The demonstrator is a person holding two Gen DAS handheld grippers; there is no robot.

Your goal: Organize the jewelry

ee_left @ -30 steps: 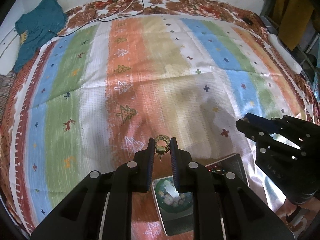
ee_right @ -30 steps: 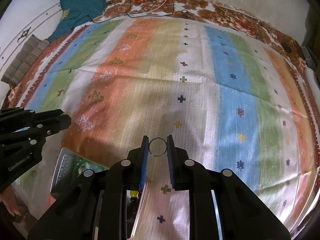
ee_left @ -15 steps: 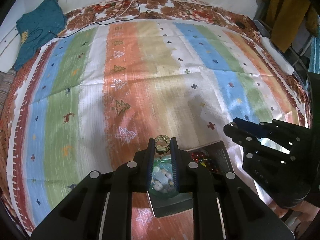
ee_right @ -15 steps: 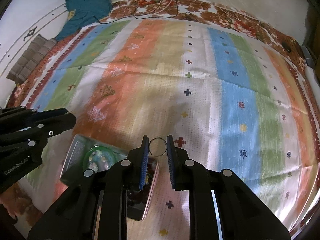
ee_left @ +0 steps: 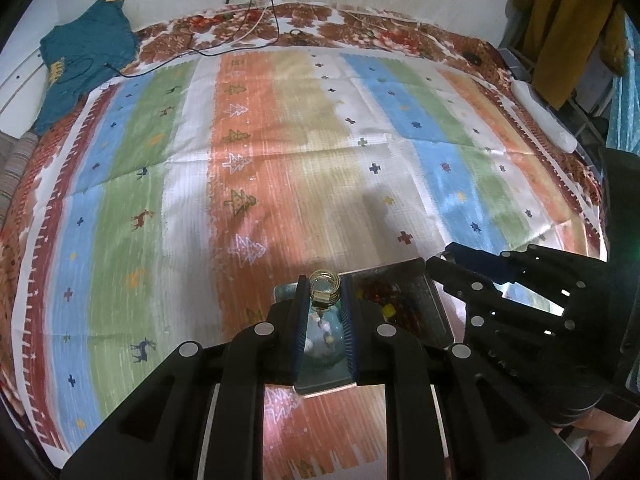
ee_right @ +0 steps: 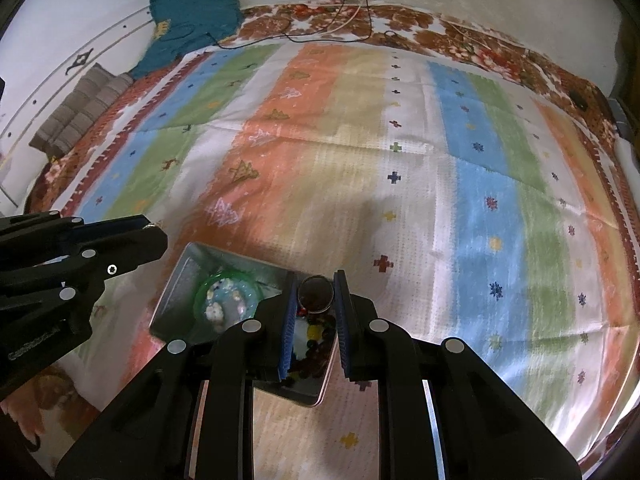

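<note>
Landmark: shallow rectangular metal tray (ee_right: 182, 280) lying on the striped, multicoloured woven cloth (ee_right: 360, 160).

Left gripper (ee_left: 324, 292): jaws closed on a coiled gold-coloured ring (ee_left: 324, 282), pinched at the very fingertips, coil standing above the pads. In the left wrist view the ring sits over the tray's far edge, above the left compartment. Height over the tray cannot be told.

Right gripper (ee_right: 316, 290): jaws closed on a thin dark wire hoop (ee_right: 316, 294), held upright between the blue-padded fingertips. In the right wrist view the hoop is over the tray's right compartment, near its far right corner.

Tray contents: left compartment holds a round green glass dish (ee_right: 224, 300) with pale, whitish pieces inside. Right compartment holds a loose heap of dark red and yellow beads (ee_right: 314, 338), partly hidden behind the right gripper's fingers.

The two grippers are side by side over the tray, apart, not touching; each appears at the edge of the other's view.

Surroundings, relative to the tray: a teal garment (ee_right: 192, 16) lies well beyond it at the cloth's far left corner; thin cables (ee_right: 340, 20) trail across the cloth's far border; a folded grey-striped textile (ee_right: 76, 112) lies off the cloth's left edge.
</note>
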